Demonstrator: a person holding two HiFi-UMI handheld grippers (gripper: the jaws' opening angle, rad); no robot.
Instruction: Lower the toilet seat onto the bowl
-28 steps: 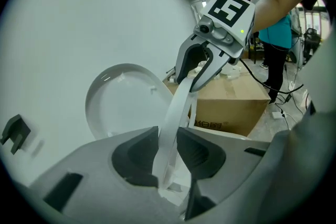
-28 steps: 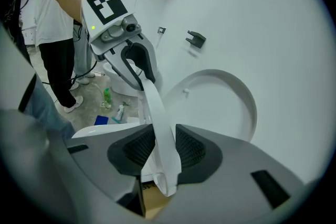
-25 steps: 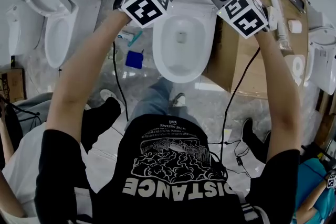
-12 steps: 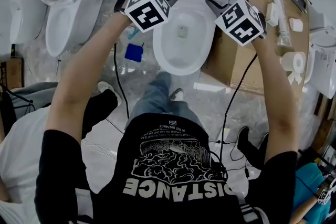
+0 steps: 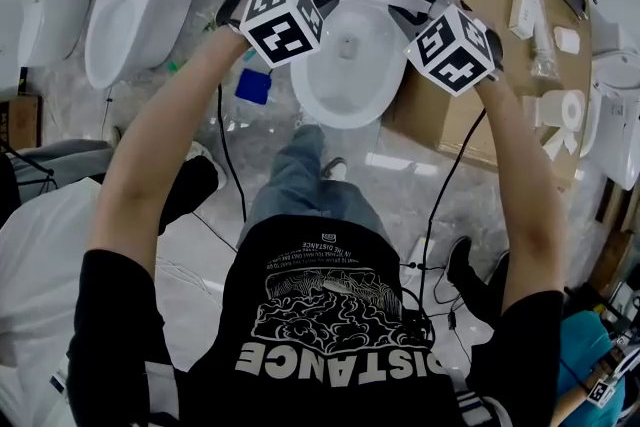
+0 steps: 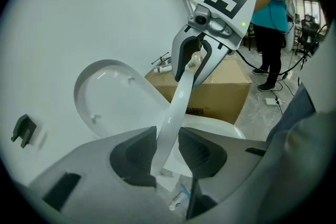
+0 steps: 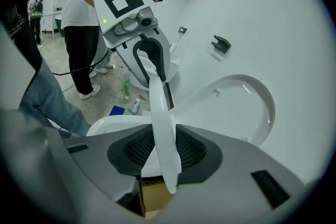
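Head view puts the bowl (image 5: 345,120) at twelve o'clock with the seat (image 6: 176,107) tilted above it, not yet down; the right gripper (image 7: 165,152) at two o'clock clamps its rim, and the left gripper (image 6: 168,152) at ten o'clock grips it too, jaws having just been opening.

Glossy smooth plastic toilet seat (image 6: 176,107), shiny glazed bowl (image 5: 335,105), matt cardboard box (image 6: 226,92) — ribbed matt rubbery pads (image 7: 193,148).

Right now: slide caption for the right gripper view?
Right gripper clamps the raised toilet seat by its edge; lid up behind, bowl below.
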